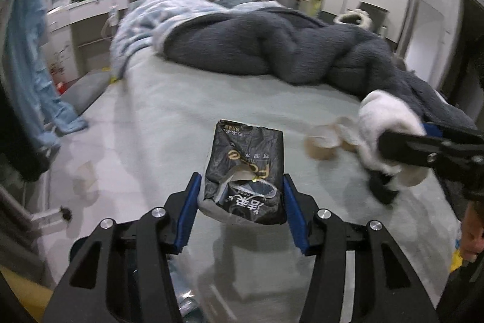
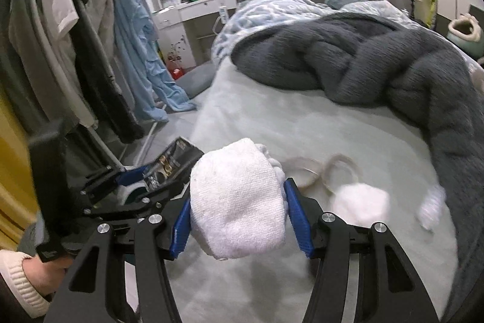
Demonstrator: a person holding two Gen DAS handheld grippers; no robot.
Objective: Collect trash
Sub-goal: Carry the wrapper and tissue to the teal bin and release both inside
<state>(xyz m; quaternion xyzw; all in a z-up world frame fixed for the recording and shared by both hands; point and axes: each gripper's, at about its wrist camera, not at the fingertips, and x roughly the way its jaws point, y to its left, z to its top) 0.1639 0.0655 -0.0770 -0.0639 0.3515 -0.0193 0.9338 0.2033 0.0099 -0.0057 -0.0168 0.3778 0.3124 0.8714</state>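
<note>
Left gripper [image 1: 242, 211]: jaws squeezed on a black tissue pack, held up over the bed.
Black tissue pack [image 1: 246, 168]: crinkly, shiny black with gold and white writing, torn open on top, nearly flat.
Right gripper [image 2: 237, 217]: jaws pressed on a white wad, held above the bed [image 2: 302, 123].
White wad [image 2: 239, 202]: soft, fuzzy like a towel, rolled into a fat lump.
Tape rolls [image 2: 320, 171]: two see-through rings lying on the sheet, blurry.
Crumpled tissues [image 2: 360, 200]: white balls on the sheet, near the grey blanket [image 2: 393, 65].
</note>
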